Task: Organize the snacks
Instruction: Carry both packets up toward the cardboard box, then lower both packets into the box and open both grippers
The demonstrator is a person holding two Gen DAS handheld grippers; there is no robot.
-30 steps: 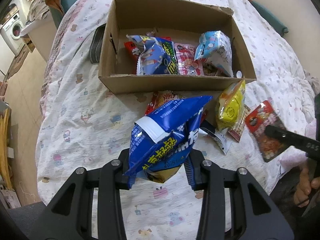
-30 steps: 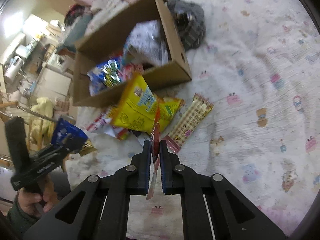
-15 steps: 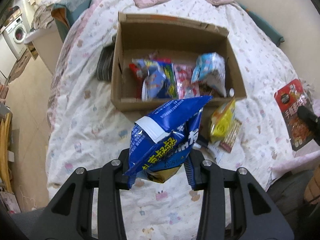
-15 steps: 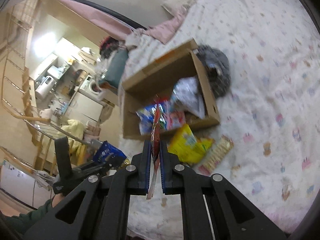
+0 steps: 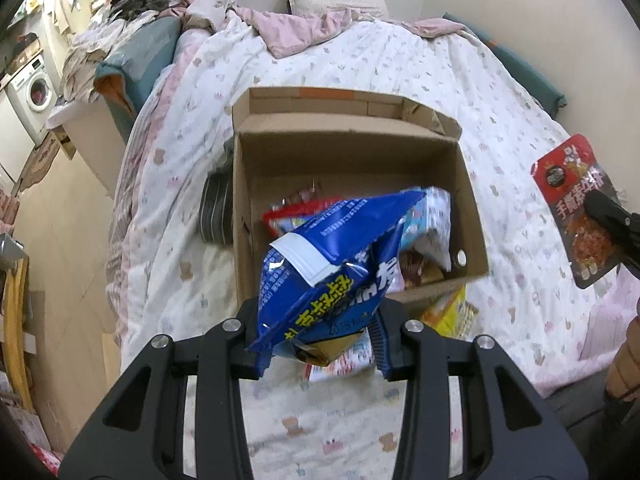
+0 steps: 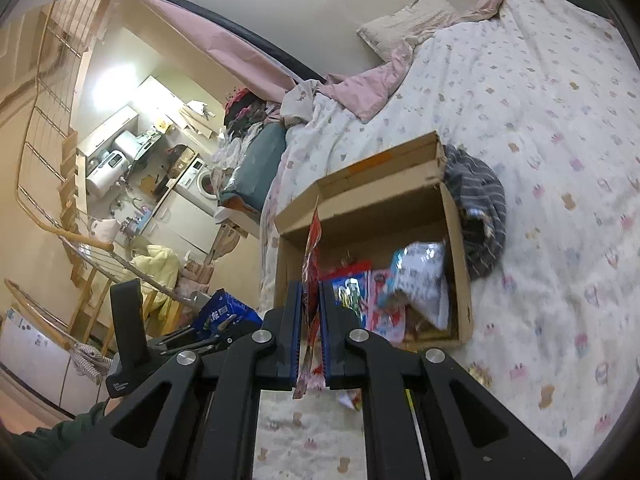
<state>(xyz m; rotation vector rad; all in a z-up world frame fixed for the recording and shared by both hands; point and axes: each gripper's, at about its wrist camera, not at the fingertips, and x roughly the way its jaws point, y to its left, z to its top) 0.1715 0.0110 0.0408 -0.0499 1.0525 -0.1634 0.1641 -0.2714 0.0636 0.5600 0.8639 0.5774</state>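
Above the box (image 5: 472, 216), your left gripper (image 5: 316, 344) pinches a light, crinkly blue bag (image 5: 336, 264) by its bottom; right gripper (image 6: 310, 344) clamps a thin, floppy red packet (image 6: 312, 280).

- The blue glossy foil snack bag (image 5: 340, 264) is crinkled and shiny.
- The brown corrugated cardboard box (image 5: 472, 208) ahead of it is matt and rough-edged.
- The white printed cotton bedsheet (image 5: 400, 56) looks soft and dull.
- The red glossy plastic snack packet (image 5: 572, 196) reflects light.
- The left black matt plastic gripper (image 5: 316, 344) bears shiny metal screws.
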